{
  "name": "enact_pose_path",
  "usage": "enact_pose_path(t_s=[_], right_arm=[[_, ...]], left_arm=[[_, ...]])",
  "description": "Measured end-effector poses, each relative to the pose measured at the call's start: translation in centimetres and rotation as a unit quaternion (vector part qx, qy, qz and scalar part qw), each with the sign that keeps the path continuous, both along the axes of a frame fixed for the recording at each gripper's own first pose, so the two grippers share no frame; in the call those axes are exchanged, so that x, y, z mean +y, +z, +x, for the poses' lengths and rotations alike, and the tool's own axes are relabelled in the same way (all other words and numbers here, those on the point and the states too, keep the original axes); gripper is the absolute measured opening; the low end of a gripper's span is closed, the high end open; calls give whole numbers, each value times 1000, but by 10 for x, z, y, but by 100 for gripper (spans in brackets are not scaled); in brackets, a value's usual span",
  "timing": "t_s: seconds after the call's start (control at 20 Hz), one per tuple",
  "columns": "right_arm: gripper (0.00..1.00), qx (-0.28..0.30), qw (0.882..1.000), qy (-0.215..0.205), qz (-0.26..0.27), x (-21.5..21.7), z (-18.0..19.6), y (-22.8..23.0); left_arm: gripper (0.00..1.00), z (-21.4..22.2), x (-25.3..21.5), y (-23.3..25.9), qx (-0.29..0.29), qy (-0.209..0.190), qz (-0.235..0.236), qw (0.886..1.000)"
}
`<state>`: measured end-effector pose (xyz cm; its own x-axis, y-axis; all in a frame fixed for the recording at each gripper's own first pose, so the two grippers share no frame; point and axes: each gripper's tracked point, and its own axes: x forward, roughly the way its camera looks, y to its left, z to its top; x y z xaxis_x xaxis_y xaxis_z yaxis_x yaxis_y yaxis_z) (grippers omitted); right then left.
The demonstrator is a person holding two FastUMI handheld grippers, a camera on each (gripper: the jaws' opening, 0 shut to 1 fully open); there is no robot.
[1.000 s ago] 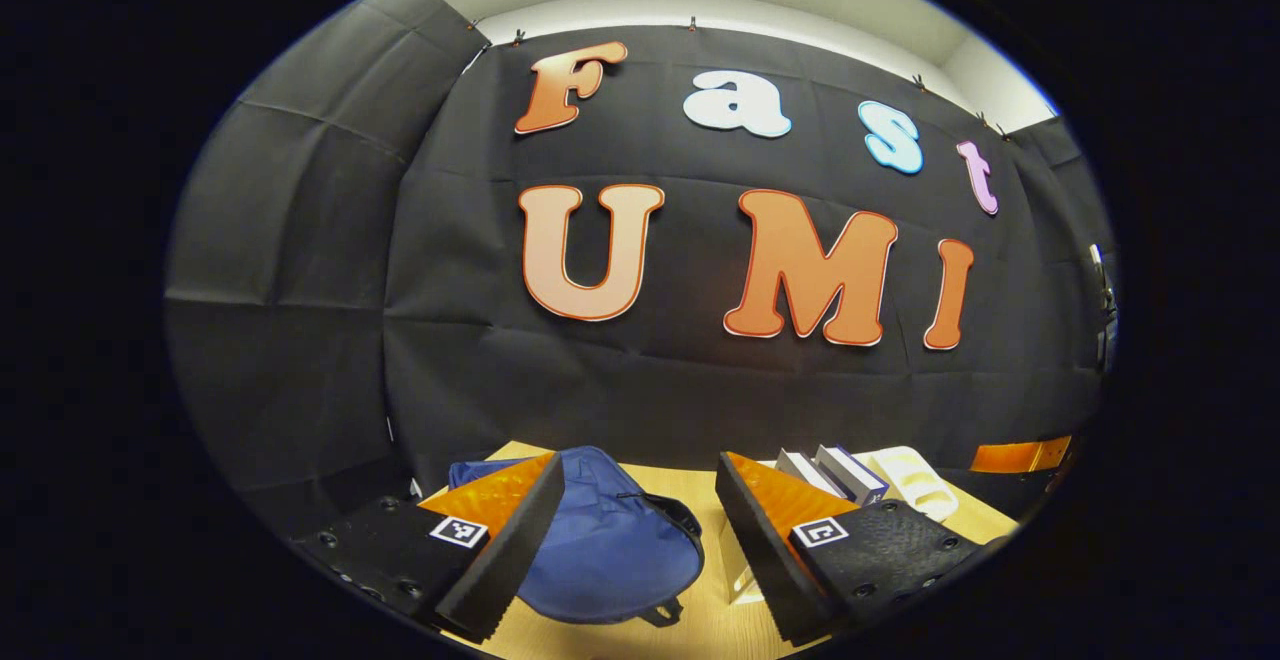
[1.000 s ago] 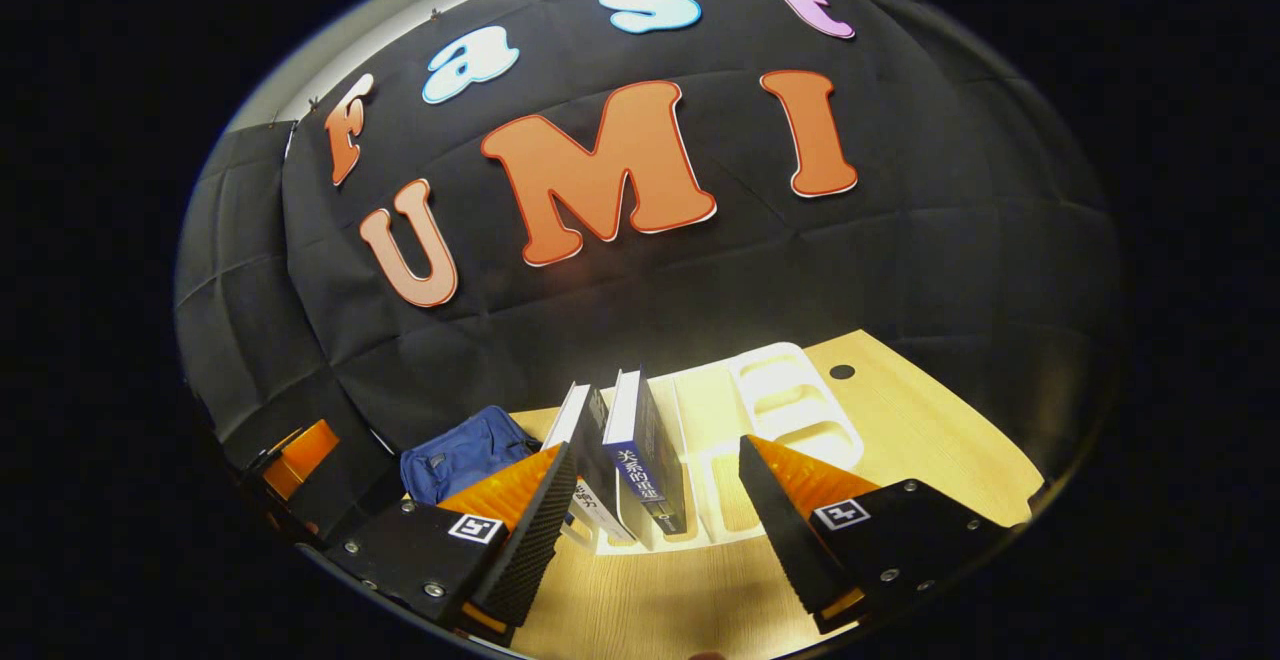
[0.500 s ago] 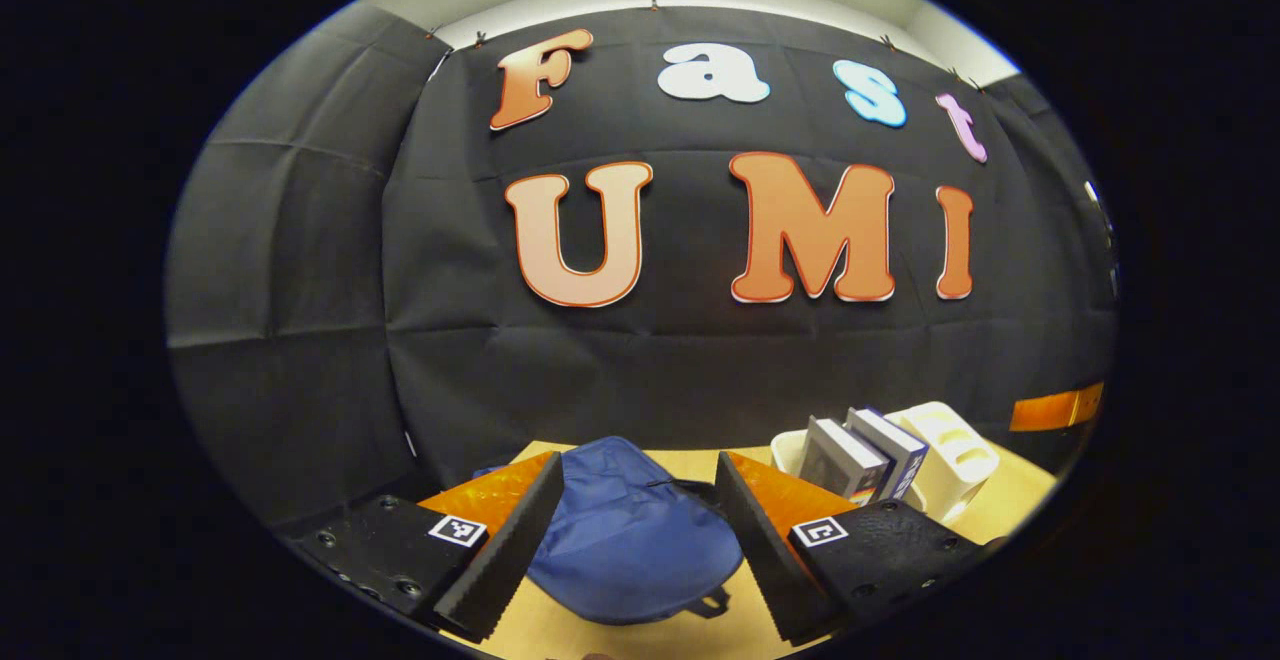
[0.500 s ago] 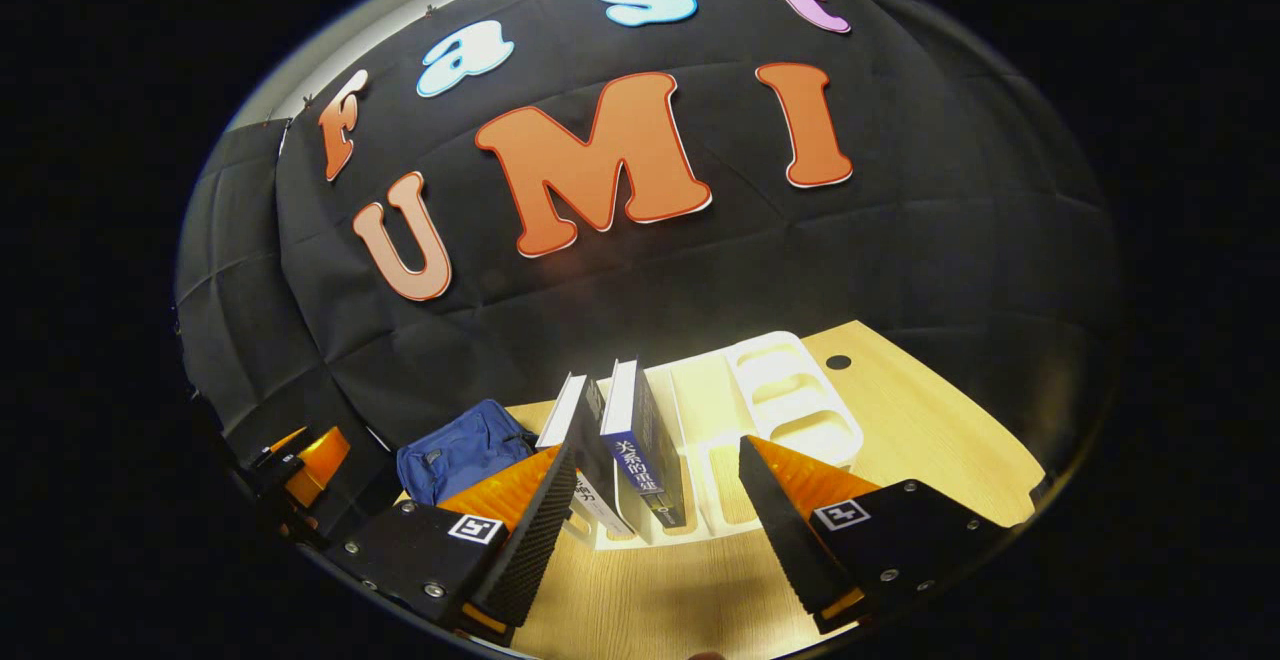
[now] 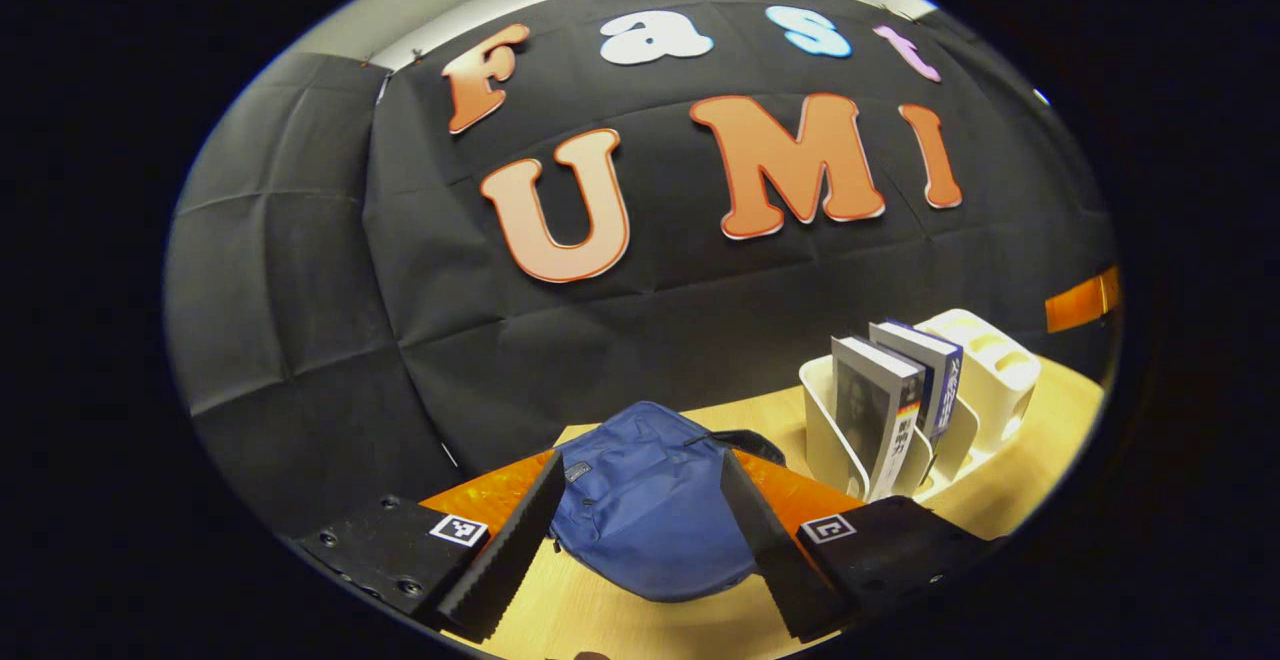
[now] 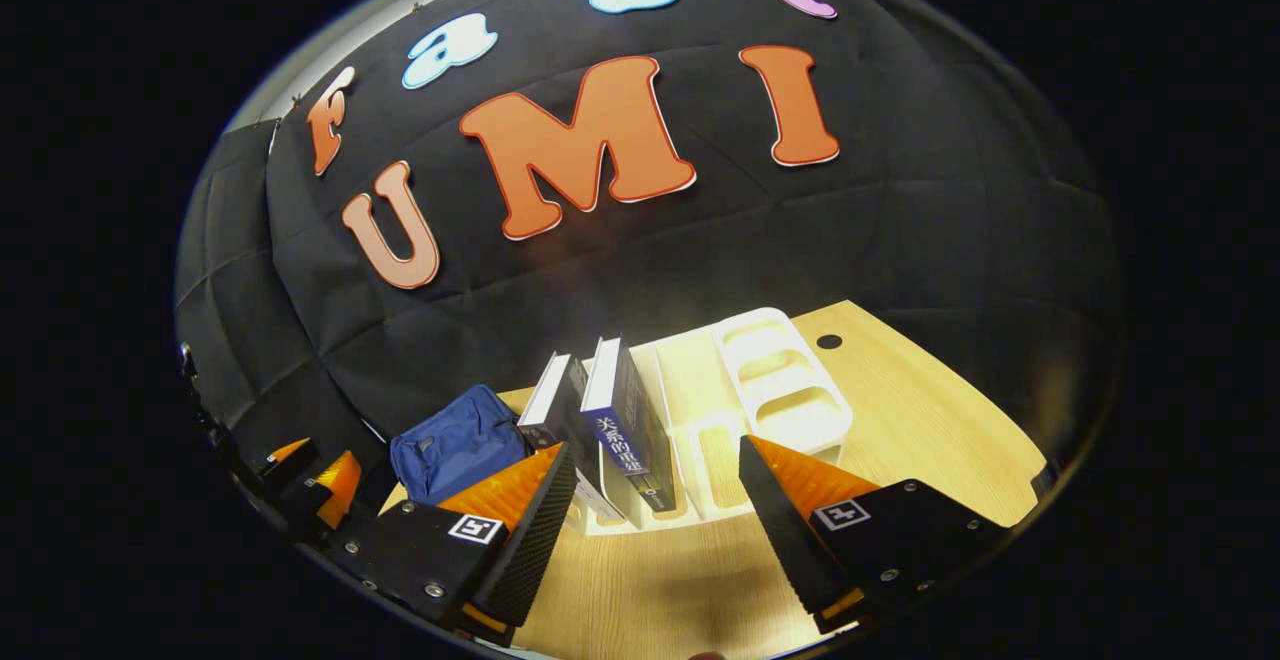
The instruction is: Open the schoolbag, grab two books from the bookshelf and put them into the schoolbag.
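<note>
A blue schoolbag [image 5: 645, 500] lies closed on the wooden table, right ahead of my left gripper [image 5: 640, 525], whose fingers stand open on either side of it, apart from it. Two books [image 5: 895, 390] stand upright in a white bookshelf rack [image 5: 825, 430] to the bag's right. In the right gripper view the same two books [image 6: 610, 420] stand in the rack [image 6: 780, 390] just beyond my open right gripper [image 6: 655, 525], with the schoolbag [image 6: 455, 440] further left. The left gripper [image 6: 310, 475] shows at the far left there.
The wooden table [image 6: 920, 420] stretches right of the rack, with a small dark hole [image 6: 828, 341] near its back edge. The rack's right compartments [image 5: 985, 370] hold nothing. The black cloth wall stands close behind the table.
The left gripper view has tilted down and swung left, so the schoolbag now sits between its fingers and the books rose higher. The right gripper view drifted slightly downward.
</note>
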<state>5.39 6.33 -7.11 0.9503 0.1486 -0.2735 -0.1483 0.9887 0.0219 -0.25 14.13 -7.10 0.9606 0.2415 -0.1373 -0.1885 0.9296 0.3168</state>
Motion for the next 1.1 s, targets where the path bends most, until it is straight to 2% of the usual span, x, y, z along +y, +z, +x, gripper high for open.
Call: enact_pose_path(t_s=[0.05,0.1,0.25,0.35,0.6,0.9,1.05,1.1], right_arm=[[97,3,1000,-2,0,-4,-1,-2],[97,6,1000,-5,1,-8,-1,-3],[97,11,1000,-16,1,-19,-3,-4],[97,14,1000,-26,1,-30,-3,-5],[97,28,998,-57,-7,-61,-5,-9],[97,49,995,-82,-13,-84,-9,-15],[97,56,995,-83,-27,-88,-13,-21],[97,60,994,-82,-29,-90,-13,-23]], left_arm=[[100,3,-5,-9,12,-11,19,1000],[95,7,-13,-18,25,-23,38,999],[95,16,-35,-63,73,-55,94,991],[95,20,-45,-103,114,-79,119,983],[95,32,-55,-174,195,-108,193,956],[97,61,-49,-229,262,-101,234,931],[97,72,-35,-223,256,-89,264,926],[100,75,-31,-221,254,-89,268,925]])
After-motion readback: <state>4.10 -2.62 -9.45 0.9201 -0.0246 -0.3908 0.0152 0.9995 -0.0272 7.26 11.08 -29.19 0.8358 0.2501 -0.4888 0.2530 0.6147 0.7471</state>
